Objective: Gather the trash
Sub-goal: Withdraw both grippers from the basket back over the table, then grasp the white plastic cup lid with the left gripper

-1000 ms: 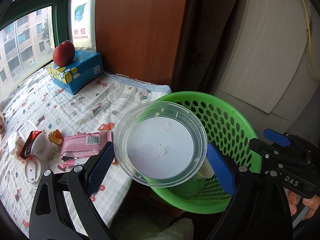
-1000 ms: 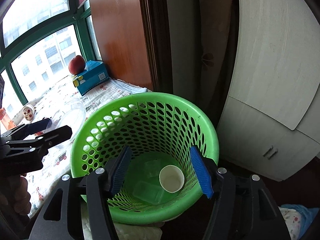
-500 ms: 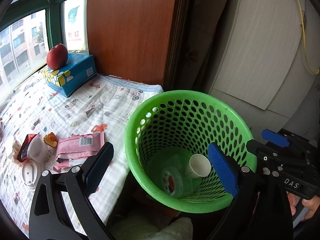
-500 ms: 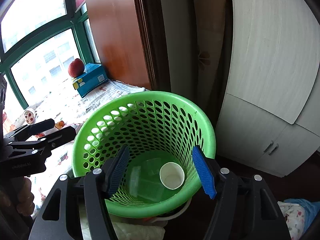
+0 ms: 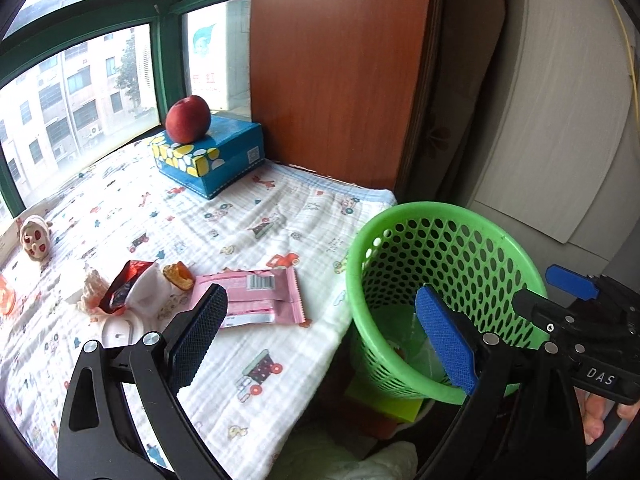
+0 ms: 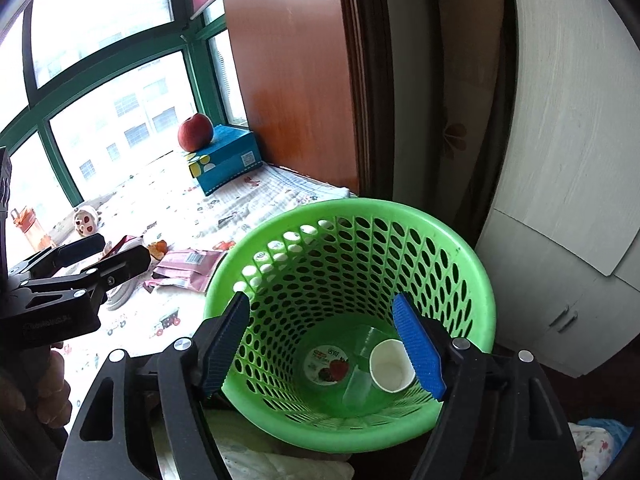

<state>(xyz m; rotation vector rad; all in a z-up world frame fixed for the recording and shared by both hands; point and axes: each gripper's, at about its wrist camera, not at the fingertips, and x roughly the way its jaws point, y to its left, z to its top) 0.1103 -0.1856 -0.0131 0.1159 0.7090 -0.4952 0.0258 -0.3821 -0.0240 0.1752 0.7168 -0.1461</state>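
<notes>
A green perforated basket (image 6: pixel 472 264) (image 5: pixel 516 248) stands beside the bed's edge. Inside it lie a clear plastic container with a strawberry label (image 6: pixel 330 362) and a white paper cup (image 6: pixel 390 366). My right gripper (image 6: pixel 324 344) hovers over the basket mouth, its jaws opening with nothing between them. My left gripper (image 5: pixel 320 336) is open and empty, over the bed's corner between the basket and the trash. On the cloth lie a pink wrapper (image 5: pixel 256 296) (image 6: pixel 186 264), a red packet with white tissue (image 5: pixel 132 288) and an orange scrap (image 5: pixel 178 274).
A blue tissue box (image 5: pixel 212 156) with a red apple (image 5: pixel 188 119) on it sits near the window. A small toy (image 5: pixel 35 236) lies at far left. A wooden panel (image 5: pixel 332 72) and a white cabinet (image 6: pixel 560 288) stand behind the basket.
The left gripper let the clear container drop into the basket, then swung left toward the trash on the bed. The right gripper's jaws have spread wider over the basket.
</notes>
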